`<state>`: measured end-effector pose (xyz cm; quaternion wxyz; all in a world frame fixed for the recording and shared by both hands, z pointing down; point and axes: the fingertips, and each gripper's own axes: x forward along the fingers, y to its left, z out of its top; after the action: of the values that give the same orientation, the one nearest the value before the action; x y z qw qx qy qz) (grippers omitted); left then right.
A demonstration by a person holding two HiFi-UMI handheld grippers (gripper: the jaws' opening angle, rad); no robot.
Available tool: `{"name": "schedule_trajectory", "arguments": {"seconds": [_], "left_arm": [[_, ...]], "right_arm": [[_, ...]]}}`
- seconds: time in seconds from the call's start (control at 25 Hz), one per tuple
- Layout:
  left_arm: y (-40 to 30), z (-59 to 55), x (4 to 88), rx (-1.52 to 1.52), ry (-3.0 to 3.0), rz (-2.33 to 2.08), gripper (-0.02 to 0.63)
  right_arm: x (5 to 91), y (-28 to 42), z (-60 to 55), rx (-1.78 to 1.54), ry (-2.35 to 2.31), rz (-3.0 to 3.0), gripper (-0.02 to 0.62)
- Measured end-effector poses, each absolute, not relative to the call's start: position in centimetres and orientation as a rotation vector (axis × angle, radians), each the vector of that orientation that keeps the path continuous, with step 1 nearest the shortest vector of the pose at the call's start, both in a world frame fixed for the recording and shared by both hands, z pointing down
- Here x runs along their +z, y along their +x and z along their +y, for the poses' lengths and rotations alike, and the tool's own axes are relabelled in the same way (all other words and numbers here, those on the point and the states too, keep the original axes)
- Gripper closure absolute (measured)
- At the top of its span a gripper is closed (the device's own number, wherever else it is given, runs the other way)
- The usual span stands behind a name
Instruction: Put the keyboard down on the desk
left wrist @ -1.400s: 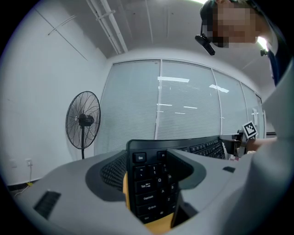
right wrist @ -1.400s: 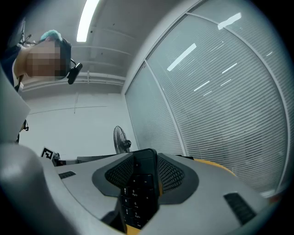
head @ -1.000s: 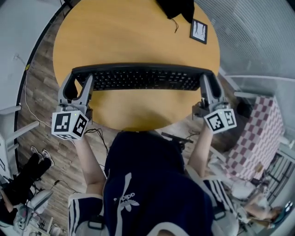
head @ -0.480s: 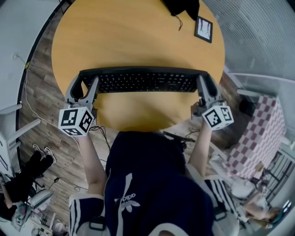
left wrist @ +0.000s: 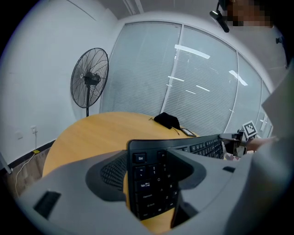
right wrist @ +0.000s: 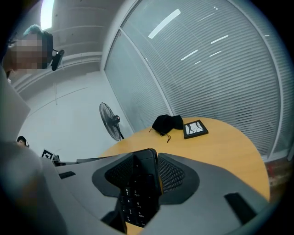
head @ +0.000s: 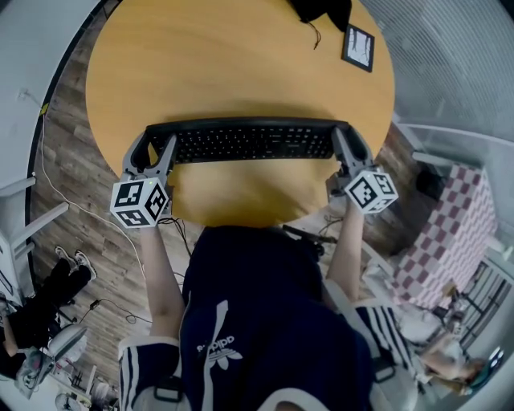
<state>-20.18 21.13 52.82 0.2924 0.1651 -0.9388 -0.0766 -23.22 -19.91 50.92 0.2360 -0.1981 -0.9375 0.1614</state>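
Observation:
A long black keyboard [head: 249, 143] lies level across the near part of the round wooden desk [head: 241, 64]. My left gripper [head: 157, 138] is shut on its left end and my right gripper [head: 347, 138] on its right end. In the left gripper view the keyboard [left wrist: 154, 183] runs between the jaws of the left gripper [left wrist: 151, 161], the Esc corner sticking out. In the right gripper view the keyboard's other end [right wrist: 140, 183] is clamped edge-on in the right gripper [right wrist: 146, 163]. I cannot tell whether it touches the desk.
A black pouch [head: 321, 10] with a cord and a small framed picture [head: 358, 46] lie at the desk's far side. A standing fan [left wrist: 89, 80] is beyond the desk by the white wall. Cables run over the wooden floor [head: 68, 160] on the left.
The keyboard and both grippers have shifted a little toward me and look smaller, as if lowered toward the desk. Both grips are unchanged.

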Motion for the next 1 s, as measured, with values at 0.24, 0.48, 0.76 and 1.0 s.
{"name": "schedule_trajectory", "arguments": {"seconds": [0.24, 0.48, 0.76, 1.0], "left_arm": [[-20.1, 20.7, 55.2, -0.197, 0.435, -2.443, 0.354], [-20.2, 20.1, 56.9, -0.204, 0.435, -2.395, 0.354], [-20.5, 20.0, 57.7, -0.225, 0.435, -2.372, 0.354], [-21.3, 20.0, 58.7, -0.241, 0.424, -2.355, 0.354]], "right_arm": [[54.0, -22.8, -20.6, 0.485, -0.498, -2.506, 0.446], [56.0, -22.8, -21.1, 0.485, -0.462, -2.468, 0.445], [56.7, -23.6, -21.2, 0.484, -0.460, -2.449, 0.446], [57.8, -24.4, -21.3, 0.471, -0.430, -2.418, 0.446]]}}
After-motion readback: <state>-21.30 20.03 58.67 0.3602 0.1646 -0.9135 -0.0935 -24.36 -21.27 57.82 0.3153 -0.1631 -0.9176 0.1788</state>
